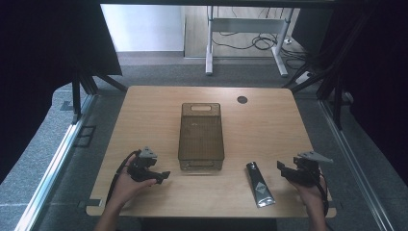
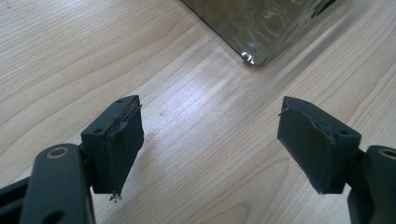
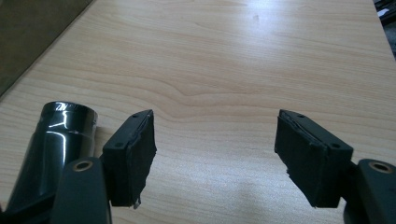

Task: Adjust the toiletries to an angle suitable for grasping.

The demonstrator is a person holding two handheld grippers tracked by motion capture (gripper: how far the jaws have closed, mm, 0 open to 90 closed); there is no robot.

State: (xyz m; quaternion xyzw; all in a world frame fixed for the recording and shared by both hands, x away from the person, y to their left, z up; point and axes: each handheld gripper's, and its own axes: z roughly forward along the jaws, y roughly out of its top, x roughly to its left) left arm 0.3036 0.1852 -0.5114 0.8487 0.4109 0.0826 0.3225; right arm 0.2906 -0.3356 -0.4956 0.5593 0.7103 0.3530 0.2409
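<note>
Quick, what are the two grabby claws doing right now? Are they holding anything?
Left gripper: open, holding nothing, above bare table near the smoky bin.
Right gripper: open, holding nothing; the dark tube lies beside it.

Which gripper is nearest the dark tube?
The right gripper: the glossy dark squeeze tube lies just beside it; the left gripper sits across the smoky plastic bin.

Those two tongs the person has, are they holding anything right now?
No. The left tongs and right tongs both stand open over bare table; the dark tube lies untouched beside the right one.
</note>
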